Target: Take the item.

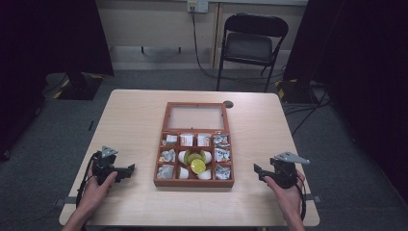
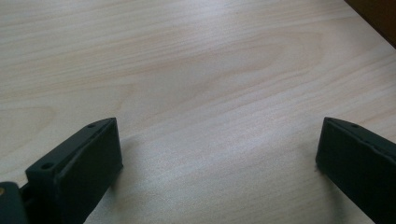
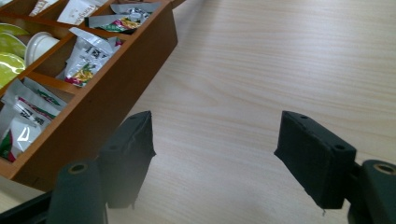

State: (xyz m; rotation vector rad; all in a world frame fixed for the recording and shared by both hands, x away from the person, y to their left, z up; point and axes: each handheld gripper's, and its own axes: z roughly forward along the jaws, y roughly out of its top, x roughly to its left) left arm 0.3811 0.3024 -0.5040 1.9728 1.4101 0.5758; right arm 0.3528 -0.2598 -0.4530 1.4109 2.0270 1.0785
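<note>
At the near edge of the light wooden table point(image 1: 134, 115), the person's left hand point(image 1: 94, 190) holds the left gripper point(image 1: 126, 172) low over the bare wood, its jaws spread wide with nothing between them; the left gripper view shows only table grain in the gap. On the other side the right hand point(image 1: 284, 192) holds the right gripper point(image 1: 258, 172), also spread wide and empty, its jaws pointing toward the box. Between the two grippers, well apart from each, sits an open wooden compartment box point(image 1: 194, 182) at the middle of the table. Its side cells hold foil sachets point(image 1: 222, 155), its back cells paper packets point(image 1: 186, 140), and its centre cells small white pots, some with yellow-green lids point(image 1: 197, 166). In the right gripper view the box's corner point(image 3: 126, 84) lies just beside the left-hand jaw. The glass-paned lid point(image 1: 196, 117) lies open behind the box. Beyond the table stands a dark folding chair point(image 1: 250, 45) on grey carpet.
</note>
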